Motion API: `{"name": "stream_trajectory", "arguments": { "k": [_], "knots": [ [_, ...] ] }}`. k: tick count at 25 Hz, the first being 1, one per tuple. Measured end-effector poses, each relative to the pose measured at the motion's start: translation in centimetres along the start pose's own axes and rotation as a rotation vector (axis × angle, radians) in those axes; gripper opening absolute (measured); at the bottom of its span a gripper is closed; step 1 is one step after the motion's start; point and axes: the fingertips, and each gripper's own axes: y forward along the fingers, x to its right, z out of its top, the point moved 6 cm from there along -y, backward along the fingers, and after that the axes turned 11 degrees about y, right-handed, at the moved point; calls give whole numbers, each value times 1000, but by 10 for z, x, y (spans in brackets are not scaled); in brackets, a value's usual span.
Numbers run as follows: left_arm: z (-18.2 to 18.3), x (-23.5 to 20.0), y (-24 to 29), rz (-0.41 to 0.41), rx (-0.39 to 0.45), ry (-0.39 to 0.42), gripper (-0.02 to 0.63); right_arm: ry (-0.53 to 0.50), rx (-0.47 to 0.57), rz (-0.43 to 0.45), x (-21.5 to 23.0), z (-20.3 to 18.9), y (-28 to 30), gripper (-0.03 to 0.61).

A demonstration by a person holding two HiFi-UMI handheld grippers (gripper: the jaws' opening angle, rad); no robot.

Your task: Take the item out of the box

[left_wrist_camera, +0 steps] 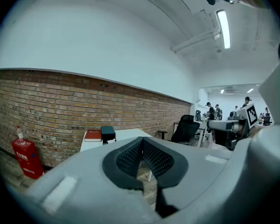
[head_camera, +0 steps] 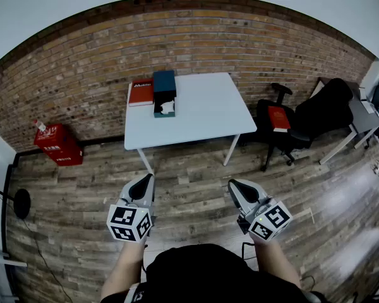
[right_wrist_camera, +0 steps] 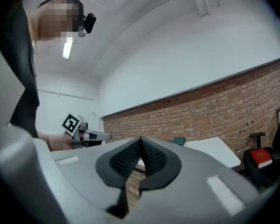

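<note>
Holds left gripper (head_camera: 146, 183) and right gripper (head_camera: 235, 188), jaws pressed together on nothing, well short of the teal box (head_camera: 165, 84) at the surface's (head_camera: 205, 115) far left beside a red book (head_camera: 141, 93), long axis near-to-far, white item (head_camera: 168, 108) at its near end, nearer the left gripper.

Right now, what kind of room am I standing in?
Most likely an office: a white table against a brick wall, a black office chair beside it, and people at desks further back.

Bright, even light comes from a ceiling tube lamp (left_wrist_camera: 222, 29). Fisheye distortion bows the brick wall (head_camera: 177, 36). Corners of both gripper views fall black.
</note>
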Motion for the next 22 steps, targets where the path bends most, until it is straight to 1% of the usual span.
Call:
{"name": "stream_trajectory", "arguments": {
  "k": [7, 12, 15, 17, 22],
  "knots": [
    [-4, 6, -14, -4, -4, -5, 3, -2, -5, 2, -13, -7, -9, -3],
    [-9, 1, -17, -10, -27, -13, 3, 13, -18, 2, -19, -12, -6, -3],
    [-12, -5, -16, -15, -43, 4, 3, 46, -58, 61, -28, -21, 1, -2],
    [-15, -11, -18, -12, -46, 10, 3, 39, -96, 99, -37, -29, 8, -2],
    [-22, -43, -26, -2, -41, -15, 3, 20, -174, 117, -51, -47, 41, -1]
  ]
}}
